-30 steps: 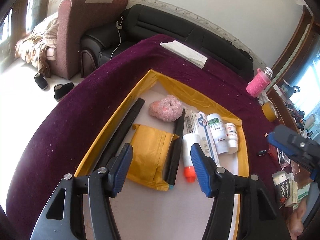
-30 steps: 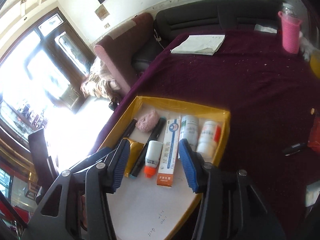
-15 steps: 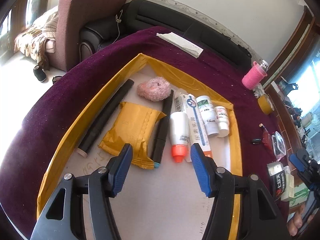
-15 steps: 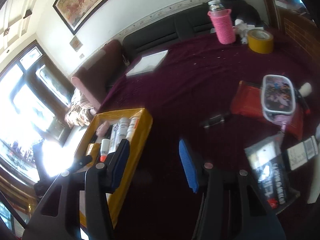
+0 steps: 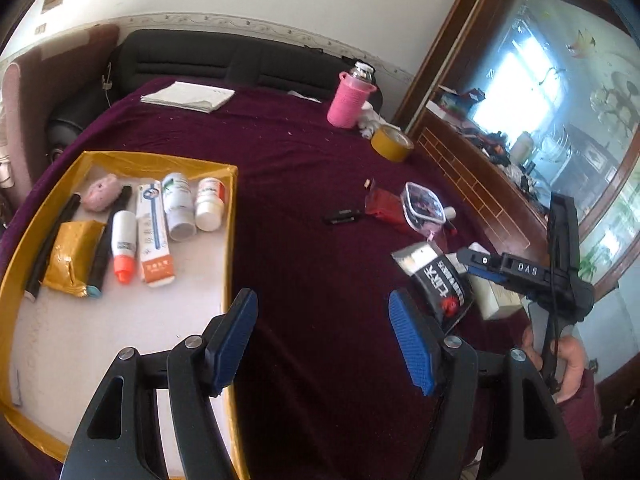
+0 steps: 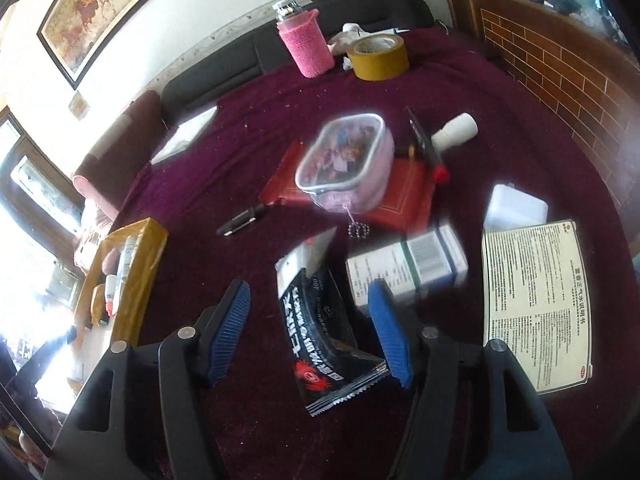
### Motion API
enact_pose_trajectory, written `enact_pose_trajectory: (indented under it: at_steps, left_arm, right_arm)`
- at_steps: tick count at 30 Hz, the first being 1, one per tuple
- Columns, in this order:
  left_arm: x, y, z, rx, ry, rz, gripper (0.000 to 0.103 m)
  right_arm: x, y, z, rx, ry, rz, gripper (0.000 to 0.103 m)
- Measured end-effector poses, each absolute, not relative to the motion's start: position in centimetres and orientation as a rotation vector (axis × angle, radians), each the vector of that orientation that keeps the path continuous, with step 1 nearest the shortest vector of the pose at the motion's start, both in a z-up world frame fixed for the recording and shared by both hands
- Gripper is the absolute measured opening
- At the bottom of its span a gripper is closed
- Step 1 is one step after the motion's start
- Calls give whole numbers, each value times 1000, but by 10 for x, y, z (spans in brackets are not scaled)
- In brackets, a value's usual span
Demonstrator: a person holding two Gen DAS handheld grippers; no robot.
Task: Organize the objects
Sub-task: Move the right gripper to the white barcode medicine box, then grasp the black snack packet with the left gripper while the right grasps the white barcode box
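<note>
Maroon cloth covers the worktop point(image 5: 304, 184); the left claw point(image 5: 320, 340), jaws just widened and empty, hovers with the yellow tray point(image 5: 230, 240) at its left. From the right wrist, the right claw point(image 6: 310, 336), also just widened, straddles the black packet point(image 6: 320, 328) without pinching it, a white box point(image 6: 404, 268) just beyond its right finger.

The table, covered in maroon cloth point(image 5: 304, 168), carries a yellow tray point(image 5: 230, 240) left of the left fingers point(image 5: 234, 332), a black packet point(image 6: 324, 328) between the right fingers point(image 6: 390, 332), and beyond them a white box point(image 6: 408, 268), red wallet point(image 6: 404, 196), tape roll point(image 6: 378, 58), pink bottle point(image 6: 306, 46).
</note>
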State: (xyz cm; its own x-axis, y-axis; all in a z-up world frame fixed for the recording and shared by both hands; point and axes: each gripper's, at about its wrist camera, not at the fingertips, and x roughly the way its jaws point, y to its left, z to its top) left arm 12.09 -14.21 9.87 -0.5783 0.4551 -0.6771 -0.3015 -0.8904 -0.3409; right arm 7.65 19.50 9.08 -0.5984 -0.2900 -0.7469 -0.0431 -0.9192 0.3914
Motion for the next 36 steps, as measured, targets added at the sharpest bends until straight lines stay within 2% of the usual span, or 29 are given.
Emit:
enact_pose_trajectory:
  at_steps: [5,12,14,17,22,28,32,36]
  left_arm:
    - [126,-136,84,-1179,-247,2423,62]
    - [126,-146,78,-1193,-309,2416,62]
    - [127,-147,79,-1187,-299,2423,62]
    - [127,-148,77,-1193,-292,2422,62]
    - [126,-146,73,-1194,-288,2401,62]
    - [127,-137,67,-1198,-295,2360,62]
    - [129,-135,68,-1188,-281,2353,62]
    - [132,-138,73,-1151,-261,2370,62]
  right_arm:
    - [72,207,74,1298,-738,-2476,61]
    - [53,159,59,1387,-642,-2342,64]
    - [55,139,61,1340,-649,-2200,64]
    - [65,131,82,1233,-605,-2246,64]
    - [74,167,99,1204,-577,-2470,64]
    - [64,221,96,1326,-613,-2652,64]
    - [40,231,84,1440,-561,-2723,64]
    - [32,225,78,1504,-425,-2769,66]
